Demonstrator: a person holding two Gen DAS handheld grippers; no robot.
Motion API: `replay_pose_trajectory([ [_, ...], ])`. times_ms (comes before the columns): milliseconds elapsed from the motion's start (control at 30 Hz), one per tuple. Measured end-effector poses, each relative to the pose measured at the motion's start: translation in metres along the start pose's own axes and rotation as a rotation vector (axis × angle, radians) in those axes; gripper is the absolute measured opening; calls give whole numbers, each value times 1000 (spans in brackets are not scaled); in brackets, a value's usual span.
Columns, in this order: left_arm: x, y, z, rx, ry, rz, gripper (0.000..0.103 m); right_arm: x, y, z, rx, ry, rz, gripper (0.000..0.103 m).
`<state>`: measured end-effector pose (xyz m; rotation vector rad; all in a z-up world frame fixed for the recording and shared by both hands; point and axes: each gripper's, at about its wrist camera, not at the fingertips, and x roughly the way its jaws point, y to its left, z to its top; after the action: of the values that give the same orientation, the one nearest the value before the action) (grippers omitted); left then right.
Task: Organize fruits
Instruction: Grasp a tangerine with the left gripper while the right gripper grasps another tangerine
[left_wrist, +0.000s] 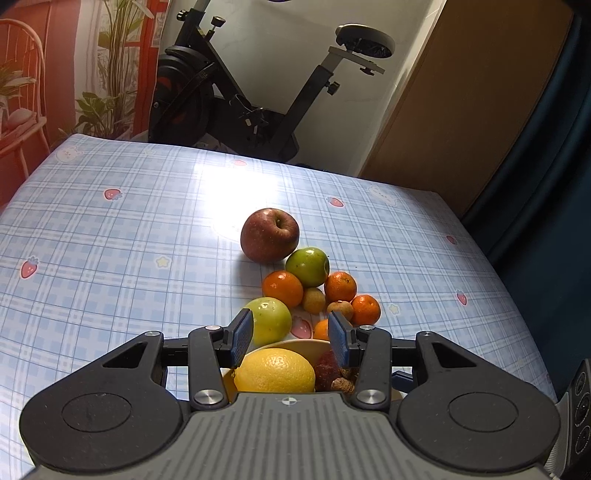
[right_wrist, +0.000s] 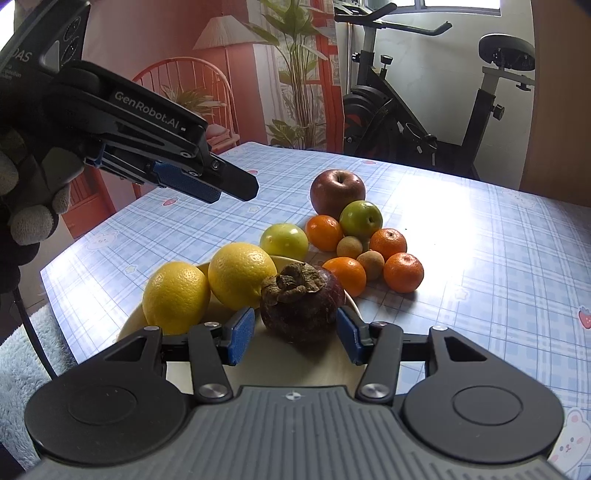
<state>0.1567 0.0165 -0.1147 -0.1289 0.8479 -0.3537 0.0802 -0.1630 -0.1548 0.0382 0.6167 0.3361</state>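
A cream plate holds two lemons and a dark mangosteen. My right gripper is open low over the plate. The mangosteen rests just ahead between its blue pads, with a gap on either side. My left gripper hovers above the plate's left side, open and holding nothing. In its own view the left gripper looks past a lemon and the mangosteen. Beyond lie a red apple, two green apples, several tangerines and small brown longans.
The table has a blue plaid cloth. Its far edge borders an exercise bike. A brown panel stands at the right. A gloved hand holds the left gripper. A pale fluffy rug lies below the table's near left edge.
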Motion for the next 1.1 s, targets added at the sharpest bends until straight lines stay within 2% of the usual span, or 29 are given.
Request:
replay_pose_trajectory([
  [400, 0, 7, 11, 3, -20, 41, 46, -16, -33, 15, -2, -60, -85, 51],
  [500, 6, 9, 16, 1, -14, 50, 46, -13, -46, 20, 2, -64, -95, 45],
  [667, 18, 7, 24, 11, 3, 42, 45, 0, -60, 28, -20, -57, -92, 22],
  [900, 39, 3, 27, 13, 50, 28, 45, 19, -70, 28, -28, -41, -44, 21],
  [1100, 57, 9, 32, -20, 91, 26, 44, 33, -74, 20, 10, 12, -26, 21],
])
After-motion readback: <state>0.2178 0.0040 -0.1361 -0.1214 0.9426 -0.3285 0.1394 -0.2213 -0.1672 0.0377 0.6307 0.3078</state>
